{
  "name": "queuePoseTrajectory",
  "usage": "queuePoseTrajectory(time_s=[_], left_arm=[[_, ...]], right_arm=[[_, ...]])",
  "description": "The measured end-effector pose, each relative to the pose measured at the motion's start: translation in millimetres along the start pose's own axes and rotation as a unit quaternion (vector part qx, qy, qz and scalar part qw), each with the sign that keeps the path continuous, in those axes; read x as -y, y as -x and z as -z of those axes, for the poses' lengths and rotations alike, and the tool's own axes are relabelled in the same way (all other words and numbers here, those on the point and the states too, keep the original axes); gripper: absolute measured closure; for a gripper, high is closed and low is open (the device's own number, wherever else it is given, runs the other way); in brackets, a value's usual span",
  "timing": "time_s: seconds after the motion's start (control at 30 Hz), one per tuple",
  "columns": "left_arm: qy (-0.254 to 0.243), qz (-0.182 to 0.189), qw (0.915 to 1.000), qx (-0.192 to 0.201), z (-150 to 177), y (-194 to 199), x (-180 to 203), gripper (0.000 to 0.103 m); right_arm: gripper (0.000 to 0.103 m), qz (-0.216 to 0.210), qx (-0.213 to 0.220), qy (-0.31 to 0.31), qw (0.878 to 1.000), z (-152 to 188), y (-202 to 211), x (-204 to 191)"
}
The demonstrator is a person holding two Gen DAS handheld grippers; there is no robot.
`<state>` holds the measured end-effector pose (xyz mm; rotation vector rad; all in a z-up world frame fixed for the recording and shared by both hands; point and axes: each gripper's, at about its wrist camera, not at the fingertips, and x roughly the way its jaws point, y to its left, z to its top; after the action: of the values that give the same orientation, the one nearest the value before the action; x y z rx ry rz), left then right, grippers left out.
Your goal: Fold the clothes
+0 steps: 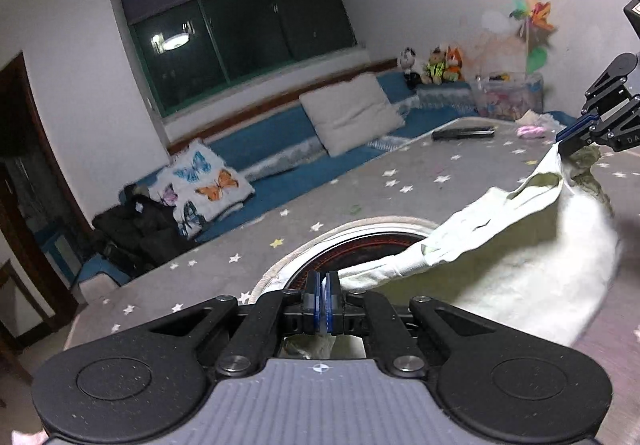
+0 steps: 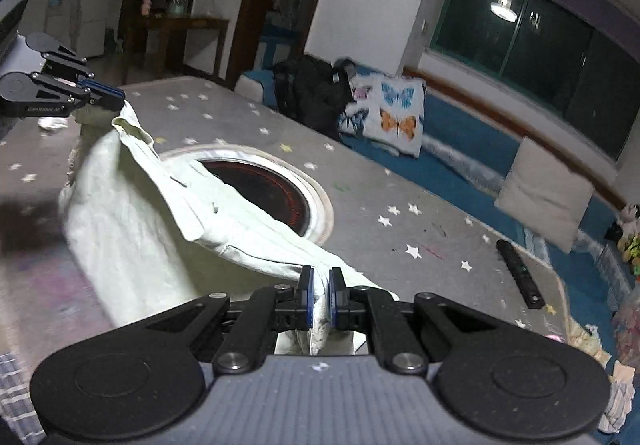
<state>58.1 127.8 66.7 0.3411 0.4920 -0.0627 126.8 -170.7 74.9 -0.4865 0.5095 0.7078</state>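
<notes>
Above the star-patterned bench (image 1: 400, 181), left tongs (image 1: 325, 295) and right tongs (image 2: 319, 295) are each clamping an edge of the pale green garment (image 2: 160, 213); garment is hanging between them over the round dark inset (image 2: 276, 189).

Home living room, night. Blue bench seating (image 1: 276, 141) under dark window (image 1: 240, 37), butterfly cushion (image 1: 204, 181), white pillow (image 1: 352, 113), plush toys (image 1: 436, 65), star-print table cover (image 2: 400, 229), fridge (image 2: 94, 15) beyond.
</notes>
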Motion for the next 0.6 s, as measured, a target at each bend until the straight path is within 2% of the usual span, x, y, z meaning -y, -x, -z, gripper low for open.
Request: queuePoseTrajectory(time_s=[0.2, 0.3, 0.5, 0.53, 0.6], left_arm=[[0.021, 0.015, 0.9983, -0.052, -1.7, -81.1, -17.8, 0.1], [0.039, 0.02, 0.9963, -0.074, 4.4, -115.9, -24.2, 0.1], [0.096, 0.008, 0.9905, -0.098, 17.2, -156.1, -38.9, 0.099], [0.106, 0.006, 0.9891, -0.102, 19.2, -159.8, -41.7, 0.099], [0.127, -0.002, 0.986, -0.108, 23.0, -161.0, -49.6, 0.096]], right_arm=[[0.097, -0.003, -0.043, -0.022, 0.999, -9.2, -79.5, 29.5], [0.097, -0.002, -0.061, -0.041, 0.997, -1.7, -113.7, 40.3], [0.095, 0.007, -0.073, -0.098, 0.992, 12.0, -153.0, 53.1], [0.091, 0.009, -0.073, -0.112, 0.991, 14.2, -158.3, 56.1], [0.09, 0.013, -0.069, -0.135, 0.988, 15.7, -161.7, 63.1]])
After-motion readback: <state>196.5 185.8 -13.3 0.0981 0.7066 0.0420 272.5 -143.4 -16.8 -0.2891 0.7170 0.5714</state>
